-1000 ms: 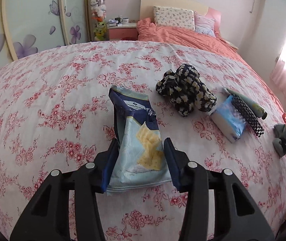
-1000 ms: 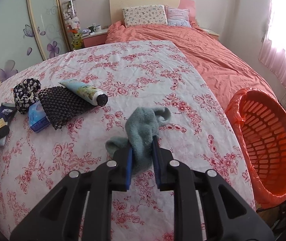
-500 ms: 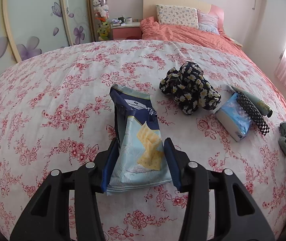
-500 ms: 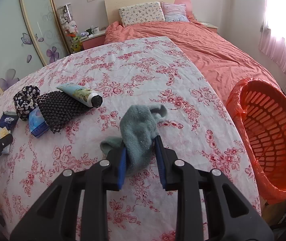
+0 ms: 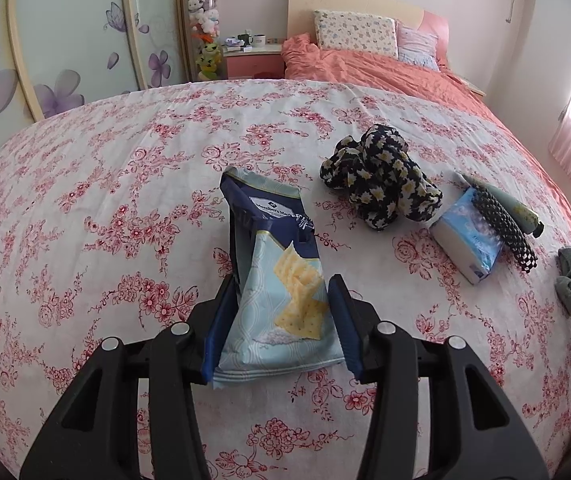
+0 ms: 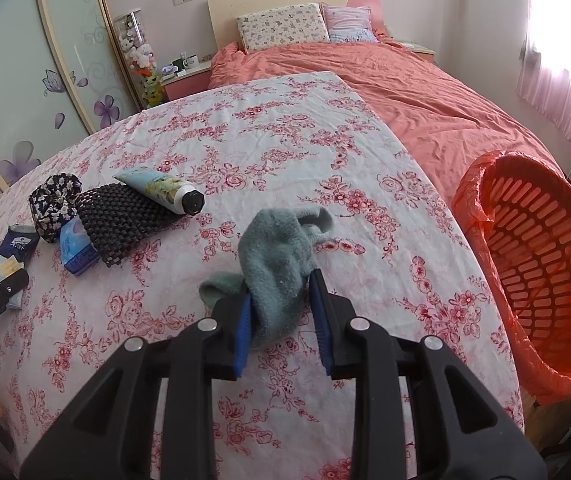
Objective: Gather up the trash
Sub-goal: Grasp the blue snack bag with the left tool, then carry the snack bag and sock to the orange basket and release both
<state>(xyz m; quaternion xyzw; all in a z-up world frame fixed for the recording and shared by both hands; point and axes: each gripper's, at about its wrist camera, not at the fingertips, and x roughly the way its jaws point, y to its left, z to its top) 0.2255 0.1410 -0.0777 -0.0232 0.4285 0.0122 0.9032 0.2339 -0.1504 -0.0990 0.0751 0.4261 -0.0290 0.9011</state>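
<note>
In the left wrist view, the left hand-held gripper (image 5: 281, 320) points level over the desk (image 5: 105, 200), its fingers clamped on the cracker bag (image 5: 281, 280).

In the right wrist view, the right hand-held gripper (image 6: 281, 320) is clamped on the grey sock (image 6: 281, 256); the orange basket (image 6: 533, 260) stands to its right.

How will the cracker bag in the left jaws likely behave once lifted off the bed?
The cracker bag looks creased and partly flattened, so it is probably light and nearly empty. Its far end will likely flop or bend. The glossy film may slip between the left gripper jaws.
</note>
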